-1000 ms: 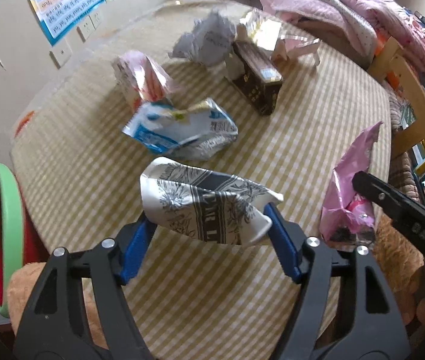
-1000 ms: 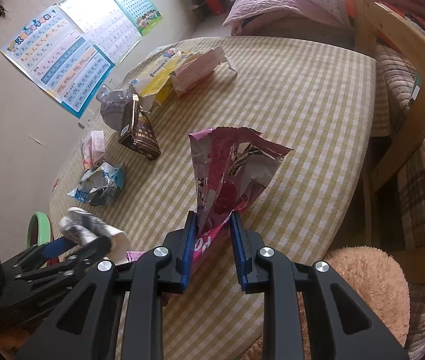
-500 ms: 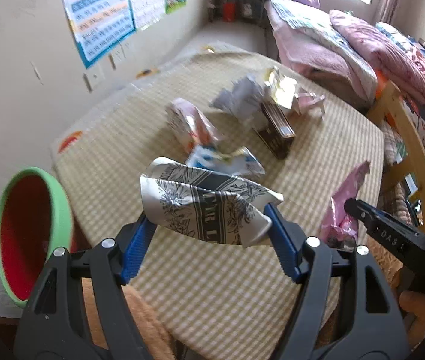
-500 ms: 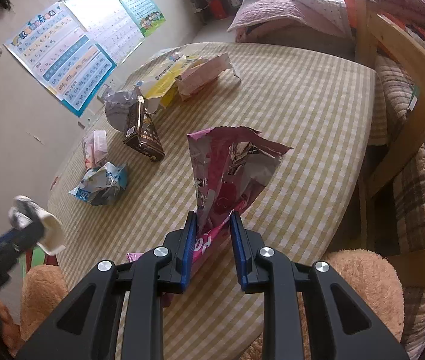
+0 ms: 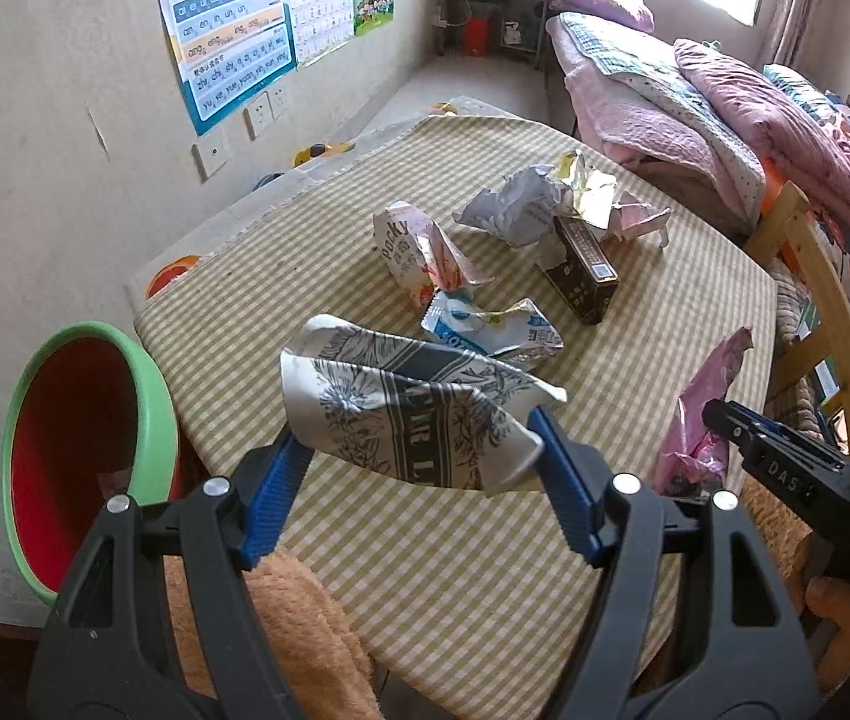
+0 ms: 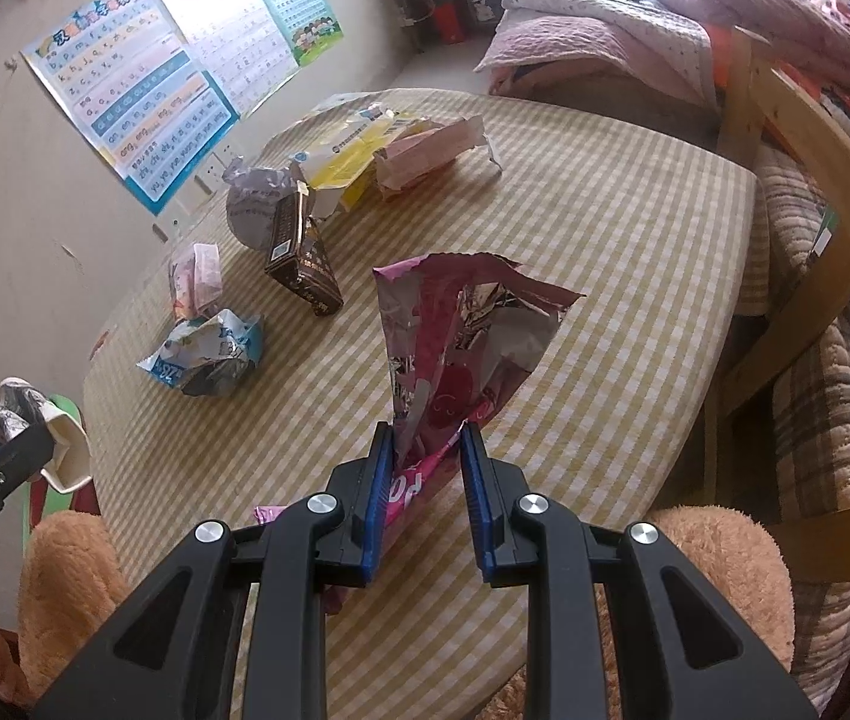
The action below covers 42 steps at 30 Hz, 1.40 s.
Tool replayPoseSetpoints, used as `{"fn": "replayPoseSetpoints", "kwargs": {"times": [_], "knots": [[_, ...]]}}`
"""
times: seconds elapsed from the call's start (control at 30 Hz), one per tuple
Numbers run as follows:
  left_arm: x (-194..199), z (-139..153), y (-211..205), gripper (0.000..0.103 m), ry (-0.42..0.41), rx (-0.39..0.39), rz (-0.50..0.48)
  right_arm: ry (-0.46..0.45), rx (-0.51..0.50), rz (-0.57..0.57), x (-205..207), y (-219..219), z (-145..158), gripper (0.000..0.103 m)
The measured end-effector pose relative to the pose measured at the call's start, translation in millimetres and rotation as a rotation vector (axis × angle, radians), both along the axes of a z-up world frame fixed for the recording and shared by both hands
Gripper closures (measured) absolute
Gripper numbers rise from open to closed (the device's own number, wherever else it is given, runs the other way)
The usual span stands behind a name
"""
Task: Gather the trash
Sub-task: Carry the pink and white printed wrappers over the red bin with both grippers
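My left gripper (image 5: 419, 438) is shut on a crushed black-and-white paper cup (image 5: 407, 414), held above the near left edge of the checked table (image 5: 665, 324); the same cup (image 6: 35, 420) shows at the far left of the right wrist view. My right gripper (image 6: 425, 438) is shut on a torn pink foil wrapper (image 6: 455, 324) above the table's near right side; this wrapper (image 5: 707, 414) also appears right of the cup. A red bin with a green rim (image 5: 83, 450) stands on the floor left of the table.
On the table lie a blue-white wrapper (image 5: 491, 330), a pink Pocky packet (image 5: 419, 252), a dark brown carton (image 5: 581, 270), crumpled paper (image 5: 515, 204) and yellow and pink packaging (image 6: 383, 150). A wooden chair (image 6: 797, 192) stands right; plush orange fabric (image 5: 305, 630) lies near the table's front edge.
My left gripper has lifted and pulled back with the cup, so the table looks farther and the red bin shows more fully. The right gripper and its wrapper have barely moved.
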<state>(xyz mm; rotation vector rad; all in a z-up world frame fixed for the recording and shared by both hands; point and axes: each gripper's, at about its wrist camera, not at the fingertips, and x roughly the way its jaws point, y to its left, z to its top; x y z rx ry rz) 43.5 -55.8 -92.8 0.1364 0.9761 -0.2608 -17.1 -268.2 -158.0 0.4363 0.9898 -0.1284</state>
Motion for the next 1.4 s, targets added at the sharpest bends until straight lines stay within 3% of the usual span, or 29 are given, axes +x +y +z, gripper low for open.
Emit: {"fn": "replayPoseSetpoints", "kwargs": {"times": [0.43, 1.0, 1.4], "knots": [[-1, -2, 21, 0.033, 0.0, -0.028, 0.027, -0.022, -0.022, 0.088, 2, 41, 24, 0.081], [1, 0, 62, 0.033, -0.018, -0.055, 0.092, -0.108, -0.027, 0.218, 11, 100, 79, 0.08], [-1, 13, 92, 0.033, -0.061, -0.045, 0.162, -0.211, -0.133, 0.305, 23, 140, 122, 0.08]]}}
